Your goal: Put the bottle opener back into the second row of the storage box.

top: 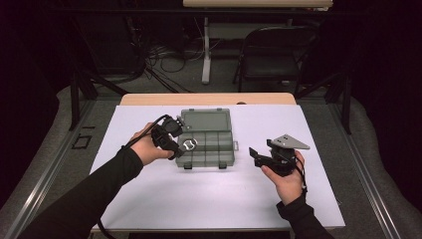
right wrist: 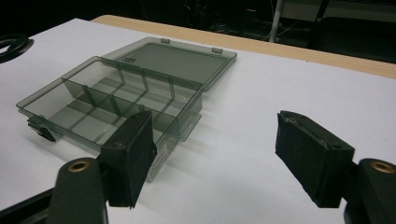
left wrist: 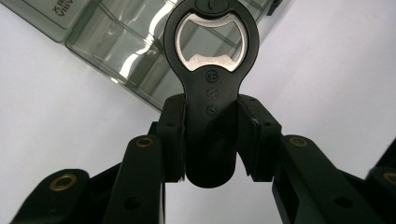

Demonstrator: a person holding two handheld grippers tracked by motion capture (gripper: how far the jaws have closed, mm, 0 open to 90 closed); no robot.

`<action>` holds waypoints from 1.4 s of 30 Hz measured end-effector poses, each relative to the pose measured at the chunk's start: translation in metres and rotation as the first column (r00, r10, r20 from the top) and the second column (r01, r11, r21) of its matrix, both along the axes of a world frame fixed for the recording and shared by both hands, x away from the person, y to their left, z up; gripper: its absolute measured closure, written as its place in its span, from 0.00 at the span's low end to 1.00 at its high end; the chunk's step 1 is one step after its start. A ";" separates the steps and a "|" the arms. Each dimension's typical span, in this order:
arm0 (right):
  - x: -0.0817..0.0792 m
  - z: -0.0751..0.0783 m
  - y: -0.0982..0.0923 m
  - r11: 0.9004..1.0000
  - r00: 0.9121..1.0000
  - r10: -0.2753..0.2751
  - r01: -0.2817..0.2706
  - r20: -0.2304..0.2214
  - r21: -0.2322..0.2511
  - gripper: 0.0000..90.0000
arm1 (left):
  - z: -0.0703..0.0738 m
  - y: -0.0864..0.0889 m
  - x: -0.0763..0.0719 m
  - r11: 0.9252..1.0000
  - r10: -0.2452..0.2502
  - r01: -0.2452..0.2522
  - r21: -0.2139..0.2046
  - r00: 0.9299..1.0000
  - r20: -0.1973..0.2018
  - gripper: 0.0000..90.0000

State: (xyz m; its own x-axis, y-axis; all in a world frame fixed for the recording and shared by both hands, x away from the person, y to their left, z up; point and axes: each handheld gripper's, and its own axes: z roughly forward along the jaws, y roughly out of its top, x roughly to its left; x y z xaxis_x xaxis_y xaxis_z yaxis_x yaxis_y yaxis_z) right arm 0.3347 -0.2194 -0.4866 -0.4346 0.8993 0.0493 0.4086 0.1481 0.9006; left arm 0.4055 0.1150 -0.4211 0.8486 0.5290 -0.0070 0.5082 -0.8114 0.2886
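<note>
Bottle opener: our left gripper (top: 175,141) has its jaws clenched on the black handle of the bottle opener (left wrist: 211,84); in the high view its metal ring (top: 189,145) hangs above the box, at about 9 o'clock of the box middle.
Handling: we judge it light and stiff, with a smooth handle that can slide; the grip at the thick lower handle looks good, and the steel mouth stays free.
Right gripper: our right gripper (right wrist: 219,158) has its jaws released, nothing between them, waiting at 3 o'clock of the box.
Container: the grey transparent organizer box (top: 219,149) lies open on the white tabletop (top: 209,199), lid (right wrist: 182,60) flat at 12 o'clock.
Contents: the compartments (right wrist: 98,107) we can see look empty.
</note>
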 end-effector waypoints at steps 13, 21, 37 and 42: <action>0.001 -0.002 -0.001 1.000 1.000 -0.002 0.001 -0.012 -0.003 0.31 | -0.012 -0.017 0.024 0.994 -0.086 0.086 0.071 0.996 0.005 0.72; 0.002 -0.003 -0.001 1.000 1.000 -0.002 0.002 -0.012 -0.007 0.31 | -0.024 -0.038 0.033 0.986 -0.142 0.142 0.093 0.990 -0.006 0.72; 0.002 -0.005 -0.001 1.000 1.000 -0.006 0.006 -0.013 -0.001 0.31 | -0.051 -0.069 0.037 0.963 -0.246 0.245 0.113 0.969 -0.005 0.72; 0.002 -0.005 -0.001 1.000 1.000 -0.005 0.005 -0.013 -0.001 0.31 | -0.058 -0.074 0.036 0.955 -0.274 0.273 0.114 0.962 -0.010 0.72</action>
